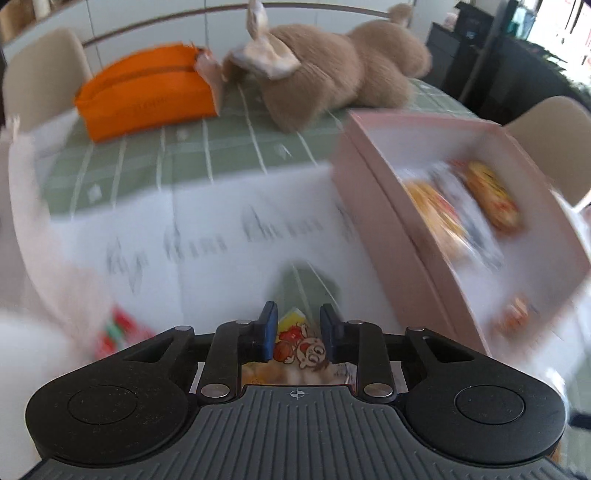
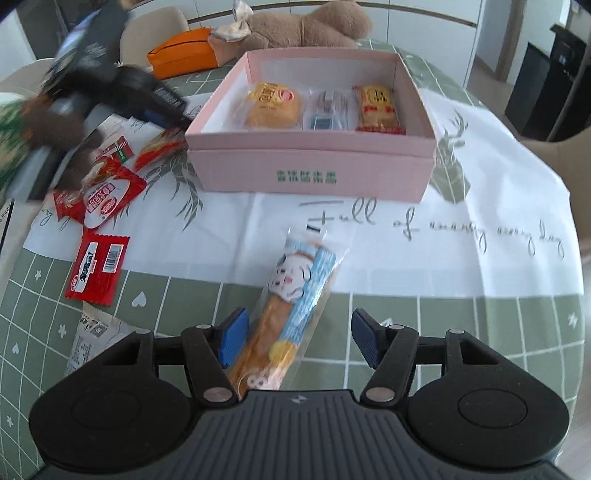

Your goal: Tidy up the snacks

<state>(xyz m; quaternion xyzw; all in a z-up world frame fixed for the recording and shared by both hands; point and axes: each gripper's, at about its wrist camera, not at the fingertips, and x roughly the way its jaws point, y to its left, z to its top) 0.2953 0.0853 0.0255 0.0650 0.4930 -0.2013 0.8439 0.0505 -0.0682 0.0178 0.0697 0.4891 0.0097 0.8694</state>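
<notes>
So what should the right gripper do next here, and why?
Probably close on the long bread stick packet. The right gripper is open, with the packet lying on the tablecloth between its fingers, near the left one. The pink box beyond already holds three snacks and has bare floor in front of them. The left gripper is already shut on a cartoon-printed packet.

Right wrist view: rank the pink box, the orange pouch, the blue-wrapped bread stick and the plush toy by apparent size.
1. pink box
2. plush toy
3. blue-wrapped bread stick, though it is nearest the camera, so unsure against the toy
4. orange pouch
</notes>
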